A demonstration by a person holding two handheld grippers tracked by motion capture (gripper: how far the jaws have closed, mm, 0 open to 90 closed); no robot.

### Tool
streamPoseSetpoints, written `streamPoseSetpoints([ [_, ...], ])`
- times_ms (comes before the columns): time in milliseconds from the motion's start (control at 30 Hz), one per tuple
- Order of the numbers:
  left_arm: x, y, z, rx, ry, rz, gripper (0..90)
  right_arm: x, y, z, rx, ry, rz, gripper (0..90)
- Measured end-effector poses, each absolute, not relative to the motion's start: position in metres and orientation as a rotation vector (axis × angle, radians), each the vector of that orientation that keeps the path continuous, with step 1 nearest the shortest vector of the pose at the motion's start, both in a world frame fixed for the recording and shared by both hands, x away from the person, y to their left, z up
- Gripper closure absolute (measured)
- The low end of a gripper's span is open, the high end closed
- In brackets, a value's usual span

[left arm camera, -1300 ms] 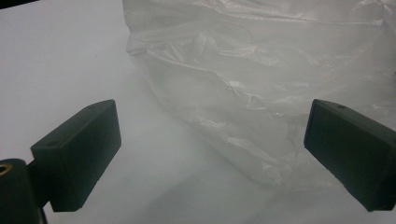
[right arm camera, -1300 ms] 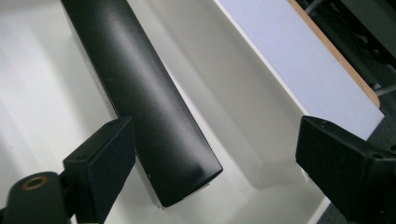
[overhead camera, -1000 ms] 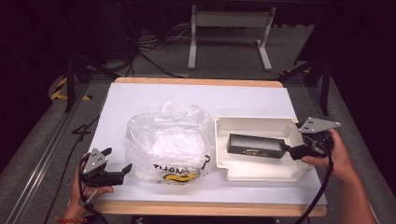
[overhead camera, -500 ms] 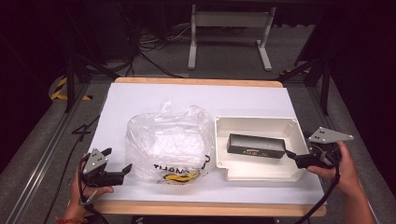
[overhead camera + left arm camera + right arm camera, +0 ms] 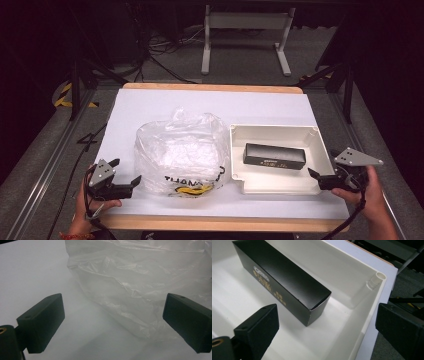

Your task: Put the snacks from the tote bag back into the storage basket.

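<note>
A long black box point(image 5: 275, 156) with gold print lies in a white tray point(image 5: 270, 129) right of the table's middle. My right gripper point(image 5: 322, 169) hovers at the tray's near right corner and points left at the box. Its jaws have just been opening wider and stand open. In the right gripper view the box point(image 5: 284, 277) ends ahead of the right gripper point(image 5: 327, 332), untouched. A crumpled clear plastic bag point(image 5: 182, 150) sits at the centre. My left gripper point(image 5: 125, 171) rests open at the near left, with the bag point(image 5: 140, 285) just beyond the left gripper point(image 5: 112, 325).
The table has a white top point(image 5: 210, 105) with a wooden edge point(image 5: 220, 222). The tray's right wall point(image 5: 372, 305) runs close to the table's right side. Dark floor, cables and a metal stand point(image 5: 245, 35) lie beyond the far edge.
My right gripper has drawn back from the box toward the table's near right corner and sunk a little, its jaws spreading. The left gripper, bag, tray and box stay put.
</note>
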State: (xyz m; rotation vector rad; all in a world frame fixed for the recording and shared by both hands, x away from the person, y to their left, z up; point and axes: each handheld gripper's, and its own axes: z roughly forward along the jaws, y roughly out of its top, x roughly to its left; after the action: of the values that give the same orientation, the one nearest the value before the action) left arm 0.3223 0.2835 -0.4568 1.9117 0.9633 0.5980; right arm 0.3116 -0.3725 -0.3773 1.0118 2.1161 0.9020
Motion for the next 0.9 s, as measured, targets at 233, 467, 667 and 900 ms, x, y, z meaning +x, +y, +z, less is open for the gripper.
streamPoseSetpoints([
  [233, 0.322, 0.283, -0.457, 1.912, 0.963, 0.598, 4.7, 0.304, -0.376, -0.387, 1.022, 2.074, 0.924, 4.7],
  [467, 0.322, 0.284, -0.457, 1.91, 0.967, 0.597, 4.8, 0.294, -0.38, -0.4, 1.027, 2.014, 0.94, 4.3],
  [667, 0.322, 0.284, -0.457, 1.91, 0.97, 0.598, 4.8, 0.285, -0.382, -0.405, 1.017, 1.979, 0.971, 3.8],
  [900, 0.322, 0.284, -0.457, 1.906, 0.978, 0.597, 4.8, 0.281, -0.386, -0.418, 1.032, 1.942, 1.021, 3.7],
])
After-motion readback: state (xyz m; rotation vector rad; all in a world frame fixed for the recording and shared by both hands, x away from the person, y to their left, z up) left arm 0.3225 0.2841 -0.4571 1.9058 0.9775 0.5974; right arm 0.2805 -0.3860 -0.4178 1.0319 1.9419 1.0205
